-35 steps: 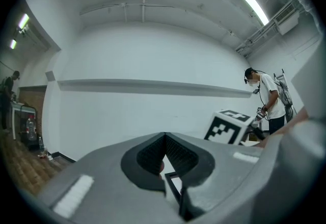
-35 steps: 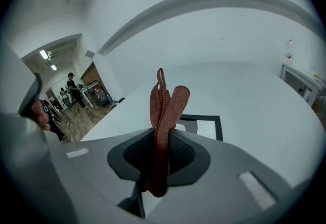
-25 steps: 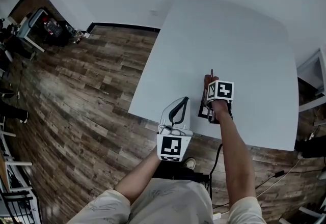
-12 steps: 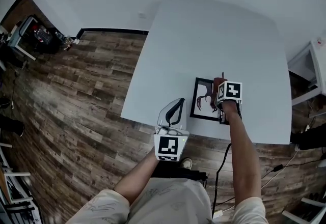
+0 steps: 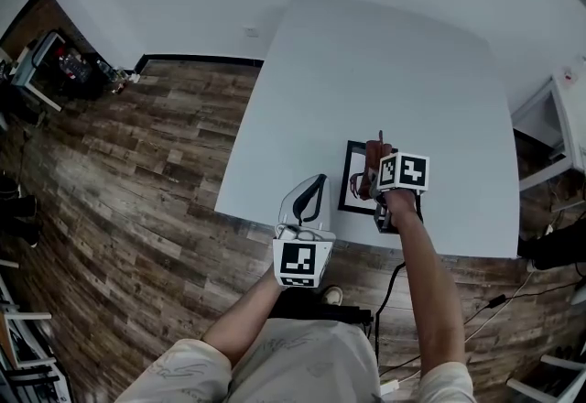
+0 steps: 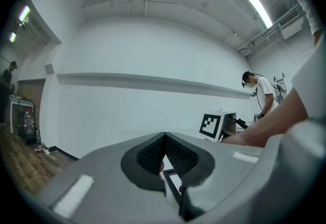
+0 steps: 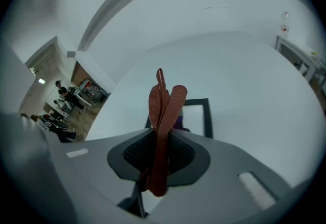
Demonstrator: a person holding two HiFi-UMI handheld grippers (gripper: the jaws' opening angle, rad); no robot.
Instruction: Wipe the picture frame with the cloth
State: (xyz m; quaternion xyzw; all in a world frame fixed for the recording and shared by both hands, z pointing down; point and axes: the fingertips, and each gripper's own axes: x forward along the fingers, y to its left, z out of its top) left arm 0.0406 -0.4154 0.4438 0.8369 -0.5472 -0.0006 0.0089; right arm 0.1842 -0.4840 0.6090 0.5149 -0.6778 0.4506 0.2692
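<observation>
A black picture frame [image 5: 352, 179] with a white mat lies flat near the front edge of the white table [image 5: 394, 62]. My right gripper [image 5: 374, 168] is over the frame's right part, shut on a folded rust-brown cloth [image 5: 372, 154] that sticks out past the fingertips. In the right gripper view the cloth [image 7: 163, 111] stands up between the jaws of the right gripper [image 7: 160, 152], with the frame [image 7: 204, 116] just beyond. My left gripper [image 5: 316, 187] hovers at the table's front edge, left of the frame, shut and holding nothing; the left gripper [image 6: 164, 152] looks across the table.
Wooden floor [image 5: 137, 172] lies left of and in front of the table. A white shelf unit [image 5: 549, 131] stands at the right. A cable [image 5: 394, 287] runs on the floor below the table edge. A person [image 6: 260, 96] stands far off.
My right gripper slid the cloth to the right across the frame, then back to the left. The left gripper has stayed by the table's edge.
</observation>
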